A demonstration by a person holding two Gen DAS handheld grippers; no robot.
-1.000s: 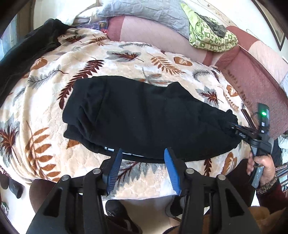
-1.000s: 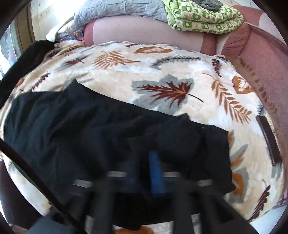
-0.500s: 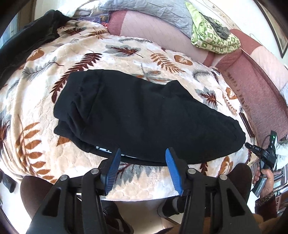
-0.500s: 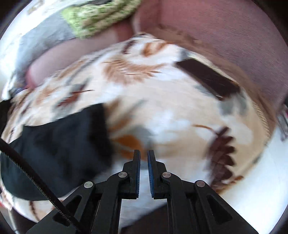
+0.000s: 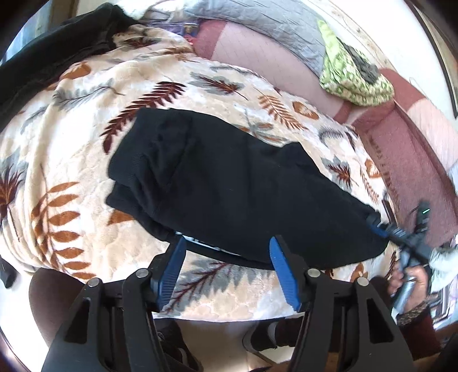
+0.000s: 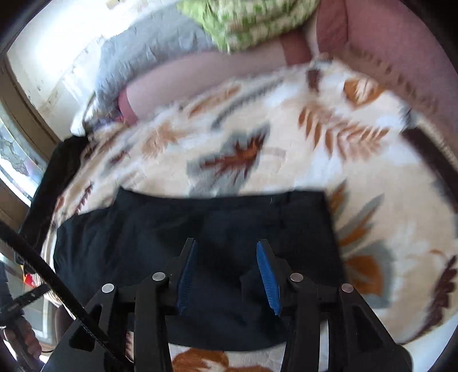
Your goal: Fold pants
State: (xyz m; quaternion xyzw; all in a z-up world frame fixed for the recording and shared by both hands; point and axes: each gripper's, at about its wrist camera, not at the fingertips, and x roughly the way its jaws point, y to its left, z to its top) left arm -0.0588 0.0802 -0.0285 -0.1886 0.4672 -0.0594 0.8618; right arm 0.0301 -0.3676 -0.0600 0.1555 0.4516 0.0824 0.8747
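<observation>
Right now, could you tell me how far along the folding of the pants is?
Done: the black pants already lie doubled into a long band on the leaf-print blanket. In hand: nothing is gripped; the left gripper hovers open by the near edge, and the right gripper, whose jaws have just been opening, stands open over the other end. Left: probably one more fold crosswise.

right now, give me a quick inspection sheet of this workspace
surface: leaf-print blanket, rumpled.
job's things: black pants folded, lying flat on it.
clutter: green quilt, grey pillow, dark garment at the far edge.
grippers: left gripper open, just been opening, nothing between its jaws; right gripper open over the pants, just been opening.
cables: black strap crossing the right wrist view.
surroundings: pink sofa back, window.
</observation>
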